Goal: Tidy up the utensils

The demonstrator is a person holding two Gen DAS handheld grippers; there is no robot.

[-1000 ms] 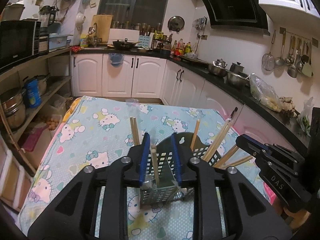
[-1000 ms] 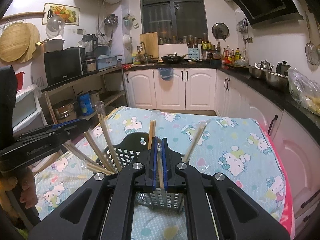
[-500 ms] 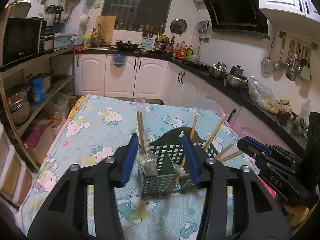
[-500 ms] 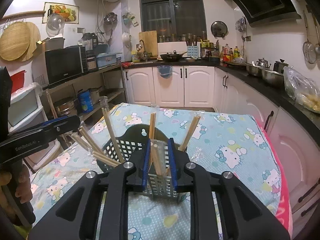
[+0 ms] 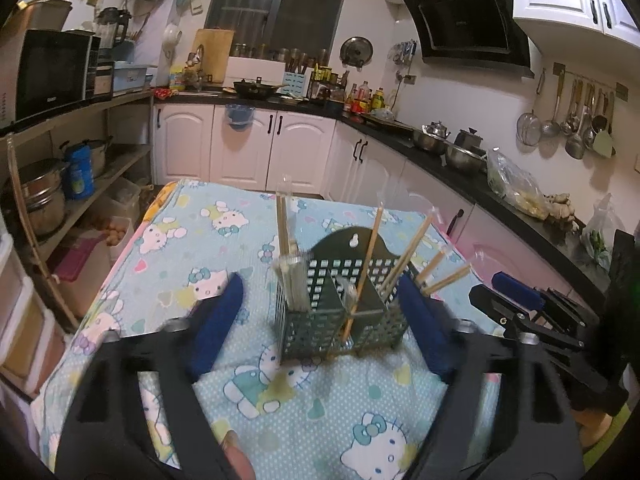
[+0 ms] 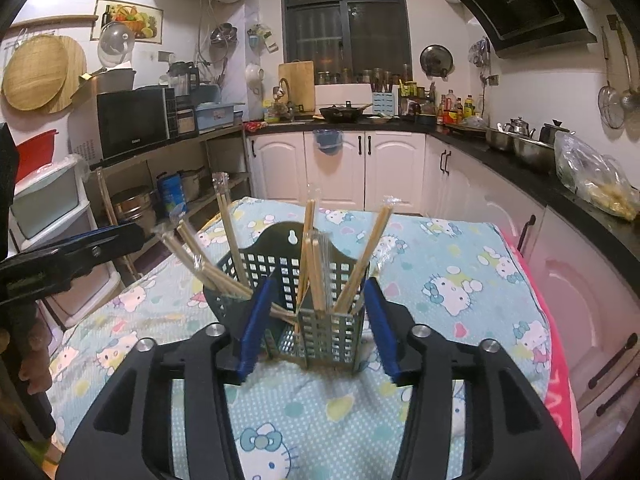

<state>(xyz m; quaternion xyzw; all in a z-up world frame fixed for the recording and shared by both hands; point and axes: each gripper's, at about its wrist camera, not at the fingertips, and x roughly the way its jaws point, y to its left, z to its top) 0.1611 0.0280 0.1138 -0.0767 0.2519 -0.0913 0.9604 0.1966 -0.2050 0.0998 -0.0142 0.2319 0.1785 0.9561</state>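
Kitchen, lit by lamps, window dark: white cabinets (image 5: 248, 148) under a black worktop, range hood (image 5: 468, 20) upper right, ladles on a wall rail (image 5: 576, 120), microwave (image 6: 134, 120) on open shelving at left. Work surface: counter covered by a pale blue cartoon-cat cloth (image 5: 304, 404). Item: dark green perforated utensil basket (image 5: 340, 308), standing upright near the middle of the cloth, arched hanging back facing away, divided into compartments. Contents: wooden chopsticks (image 6: 316, 276), several in clear sleeves, long axes roughly vertical, tips up and fanning outward left and right. Left gripper (image 5: 320, 316): jaws released, just been opening, blue pads flanking the basket without touching it. Right gripper (image 6: 316, 320): jaws released, just been opening, pads either side of the front compartment, clear of it. Basket floor and chopstick lower ends hidden by mesh; the left gripper's pads are blurred; exact chopstick count unclear.
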